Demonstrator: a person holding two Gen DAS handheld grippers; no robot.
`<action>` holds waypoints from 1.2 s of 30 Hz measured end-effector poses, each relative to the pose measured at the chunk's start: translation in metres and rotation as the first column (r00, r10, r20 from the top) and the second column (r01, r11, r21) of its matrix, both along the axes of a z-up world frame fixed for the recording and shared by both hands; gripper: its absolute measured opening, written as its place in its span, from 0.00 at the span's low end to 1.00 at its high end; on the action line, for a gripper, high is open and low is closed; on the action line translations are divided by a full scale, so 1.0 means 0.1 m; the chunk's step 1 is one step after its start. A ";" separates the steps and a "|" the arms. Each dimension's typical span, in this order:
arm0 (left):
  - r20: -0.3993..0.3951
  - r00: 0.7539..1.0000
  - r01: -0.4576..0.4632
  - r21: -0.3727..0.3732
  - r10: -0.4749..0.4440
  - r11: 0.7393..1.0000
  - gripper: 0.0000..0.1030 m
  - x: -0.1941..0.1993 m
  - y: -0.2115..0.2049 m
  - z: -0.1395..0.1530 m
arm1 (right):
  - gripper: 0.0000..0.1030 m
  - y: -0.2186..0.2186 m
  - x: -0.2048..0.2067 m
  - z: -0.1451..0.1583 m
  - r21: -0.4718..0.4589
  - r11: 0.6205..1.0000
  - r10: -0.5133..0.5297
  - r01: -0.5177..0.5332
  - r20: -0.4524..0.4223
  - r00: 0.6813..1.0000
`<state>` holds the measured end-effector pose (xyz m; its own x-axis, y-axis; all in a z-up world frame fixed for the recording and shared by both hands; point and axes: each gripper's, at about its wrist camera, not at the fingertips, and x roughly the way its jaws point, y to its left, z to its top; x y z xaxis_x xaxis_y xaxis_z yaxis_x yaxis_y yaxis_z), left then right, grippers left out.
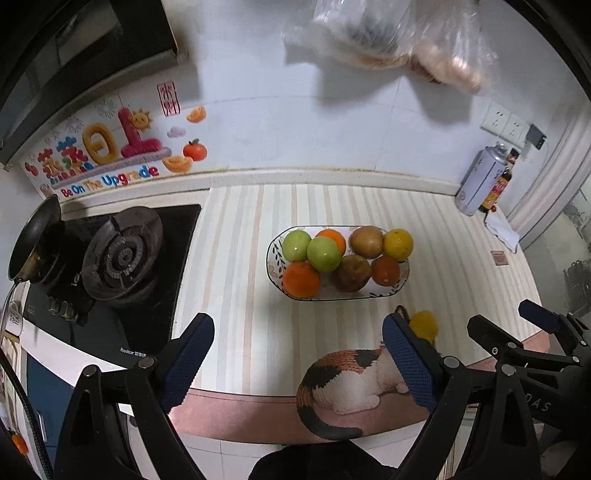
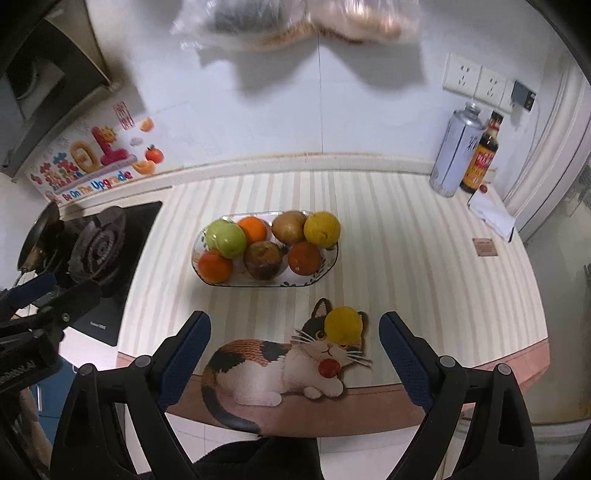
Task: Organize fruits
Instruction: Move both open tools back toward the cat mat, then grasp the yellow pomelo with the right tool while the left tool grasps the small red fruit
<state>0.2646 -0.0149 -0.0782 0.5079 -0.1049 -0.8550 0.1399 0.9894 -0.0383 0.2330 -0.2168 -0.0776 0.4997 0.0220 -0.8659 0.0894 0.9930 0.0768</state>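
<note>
A patterned oval plate (image 1: 402, 288) (image 2: 332, 264) on the striped counter mat holds several fruits: green apples (image 1: 323, 254) (image 2: 226, 238), oranges (image 1: 301, 279) (image 2: 215, 266), brownish fruits (image 1: 352, 273) (image 2: 264, 259) and a yellow citrus (image 1: 398, 243) (image 2: 321, 228). A loose yellow fruit (image 2: 343, 323) (image 1: 424, 325) and a small red fruit (image 2: 328, 368) lie on the cat print (image 2: 273, 365) near the front edge. My left gripper (image 1: 297, 354) is open and empty, short of the plate. My right gripper (image 2: 294, 354) is open and empty, with the yellow fruit just ahead between its fingers.
A gas stove (image 1: 122, 254) with a black pan (image 1: 35, 240) stands at the left. A spray can (image 2: 456, 151) and a sauce bottle (image 2: 482, 153) stand at the back right, with a white cloth (image 2: 493, 216). Plastic bags (image 1: 399, 33) hang on the wall.
</note>
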 end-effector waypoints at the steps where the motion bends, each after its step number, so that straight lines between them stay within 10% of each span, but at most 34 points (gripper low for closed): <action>1: 0.009 1.000 0.003 -0.005 -0.003 1.000 0.91 -0.05 0.01 0.04 | 0.92 0.01 -0.05 0.07 0.001 1.000 -0.001 0.001 0.015 1.000; 15: 0.069 0.997 0.038 -0.041 -0.035 0.998 0.91 -0.31 0.10 0.30 | 0.92 -0.12 -0.44 0.39 0.094 0.992 -0.093 0.087 0.068 0.993; 24: -0.048 0.997 0.063 0.125 -0.057 0.990 0.99 -0.02 -0.35 -0.44 | 0.87 -1.06 -0.17 -0.80 0.257 0.934 -0.217 0.248 -0.143 0.966; 36: -0.295 0.953 0.019 0.268 0.063 0.963 0.99 0.43 -0.87 -1.74 | 0.72 -1.06 0.76 -2.35 0.292 0.948 -0.015 0.126 -0.355 0.935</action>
<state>0.3071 -0.1019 -0.2517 0.2244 0.1545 -0.9622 0.1406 0.9719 0.1888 0.3094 -0.3227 -0.3126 0.1823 0.2882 -0.9401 0.2341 0.9159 0.3261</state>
